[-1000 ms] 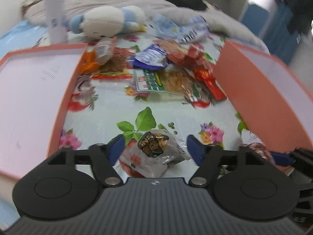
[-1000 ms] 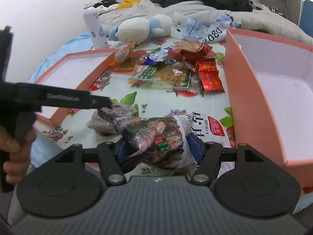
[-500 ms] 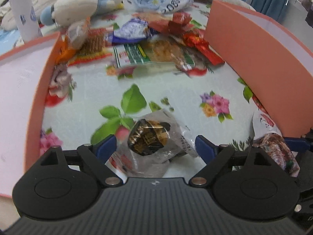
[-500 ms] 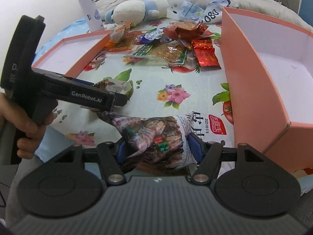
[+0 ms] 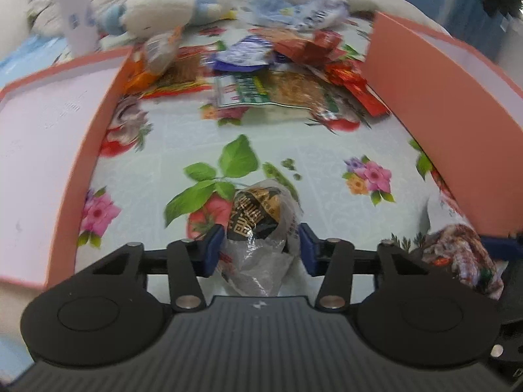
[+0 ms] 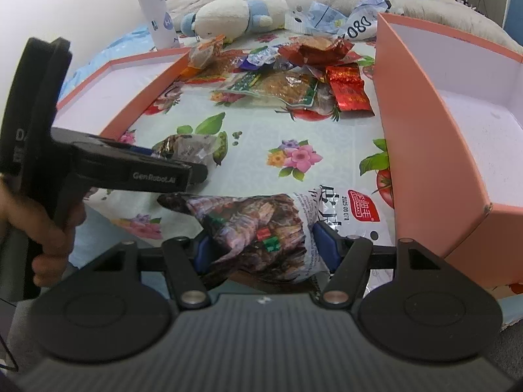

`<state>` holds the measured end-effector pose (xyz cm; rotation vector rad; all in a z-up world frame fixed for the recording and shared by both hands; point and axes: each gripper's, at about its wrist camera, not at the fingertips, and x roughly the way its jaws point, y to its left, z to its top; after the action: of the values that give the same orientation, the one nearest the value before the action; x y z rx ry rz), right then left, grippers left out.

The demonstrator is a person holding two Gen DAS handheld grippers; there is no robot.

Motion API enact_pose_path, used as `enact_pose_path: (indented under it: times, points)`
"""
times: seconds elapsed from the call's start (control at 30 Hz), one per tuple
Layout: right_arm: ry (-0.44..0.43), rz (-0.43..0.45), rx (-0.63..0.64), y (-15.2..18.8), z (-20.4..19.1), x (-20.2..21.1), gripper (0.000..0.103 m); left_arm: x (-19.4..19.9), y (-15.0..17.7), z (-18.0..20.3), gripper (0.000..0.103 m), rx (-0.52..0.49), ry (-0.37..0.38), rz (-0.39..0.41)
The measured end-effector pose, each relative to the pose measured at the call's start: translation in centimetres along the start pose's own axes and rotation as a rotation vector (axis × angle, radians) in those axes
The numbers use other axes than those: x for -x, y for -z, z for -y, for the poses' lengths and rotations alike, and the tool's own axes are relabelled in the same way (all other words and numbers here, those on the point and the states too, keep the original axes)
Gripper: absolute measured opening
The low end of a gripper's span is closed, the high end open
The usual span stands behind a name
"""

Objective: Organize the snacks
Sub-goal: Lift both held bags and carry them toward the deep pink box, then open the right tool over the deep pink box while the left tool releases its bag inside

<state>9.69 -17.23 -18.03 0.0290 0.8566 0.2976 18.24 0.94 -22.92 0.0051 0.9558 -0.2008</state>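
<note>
A small clear packet with a dark brown and gold label [image 5: 258,215] lies on the flowered cloth between the blue pads of my left gripper [image 5: 261,248]. Its jaws are closing and both pads touch the crumpled wrapper. The right wrist view shows the same packet [image 6: 186,145] behind the left gripper's black body, which a hand holds. My right gripper [image 6: 261,248] is shut on a larger bag printed with dark brown food [image 6: 261,222], held just above the cloth. That bag [image 5: 457,248] also shows at the lower right of the left wrist view.
A shallow orange tray [image 5: 108,124] lies to the left and a taller orange box [image 6: 418,114] to the right. Several snack packets [image 6: 294,88] are heaped between them at the back. Behind sit a plush toy [image 6: 235,16] and a white spray can [image 6: 157,19].
My left gripper sank a little onto the small packet and its jaws narrowed from wide apart until the pads meet the wrapper. The right gripper kept still with its bag.
</note>
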Motion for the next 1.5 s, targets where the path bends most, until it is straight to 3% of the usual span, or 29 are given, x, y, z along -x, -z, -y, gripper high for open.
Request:
enact_pose_path:
  times: [0.2,0.47,1.17,1.5]
  points:
    - [-0.021,0.045,-0.028,-1.2,0.1,1.7,0.066,2.9,0.3,-0.8,0.051,0.112,-0.004,0.026]
    - [-0.053,0.129,-0.073,-2.8,-0.1,6.6,0.066,9.5,0.2,-0.1,0.052,0.246,0.022,0.125]
    - [0.044,0.317,-0.184,-3.5,4.2,17.7,0.066,20.4,-2.0,7.0,0.052,0.221,0.14,0.301]
    - [0.173,0.321,-0.26,-3.3,10.4,18.7,0.066,18.6,-5.6,13.3,0.052,0.155,0.26,0.264]
